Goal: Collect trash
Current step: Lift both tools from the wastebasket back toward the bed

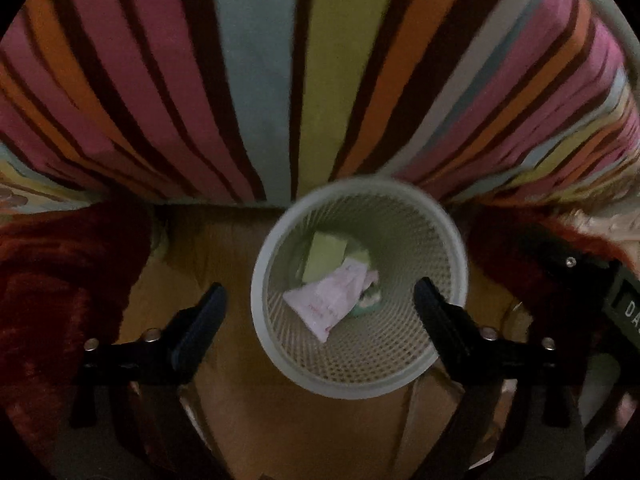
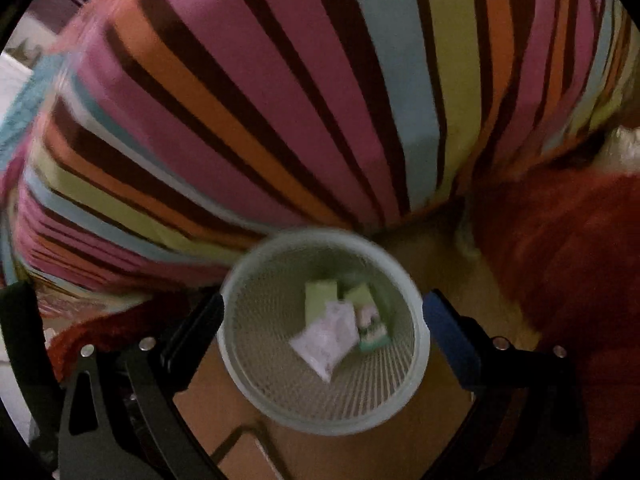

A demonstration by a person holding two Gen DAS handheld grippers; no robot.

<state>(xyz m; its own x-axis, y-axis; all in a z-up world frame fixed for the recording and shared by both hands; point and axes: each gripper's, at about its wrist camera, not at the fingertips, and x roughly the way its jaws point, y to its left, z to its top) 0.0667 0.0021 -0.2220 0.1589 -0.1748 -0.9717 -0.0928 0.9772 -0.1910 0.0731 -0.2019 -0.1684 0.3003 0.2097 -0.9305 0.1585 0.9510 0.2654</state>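
Observation:
A pale mesh waste basket [image 1: 448,312] stands on the floor below both grippers, also seen in the right wrist view [image 2: 248,368]. Inside it lie a white-pink wrapper [image 1: 326,300] [image 2: 326,338], a light green card [image 1: 322,258] [image 2: 318,296] and a small green-and-white packet [image 2: 374,330]. My left gripper [image 1: 320,294] hangs above the basket, jaws wide open with nothing between them. My right gripper [image 2: 324,306] is also above the basket, open and empty.
A bed with a striped cover [image 1: 260,80] [image 2: 280,120] rises behind the basket. Red fuzzy blanket [image 1: 48,280] [image 2: 560,260] hangs on both sides. The floor [image 1: 300,420] is tan. The right gripper's body [image 1: 624,300] shows at the left wrist view's right edge.

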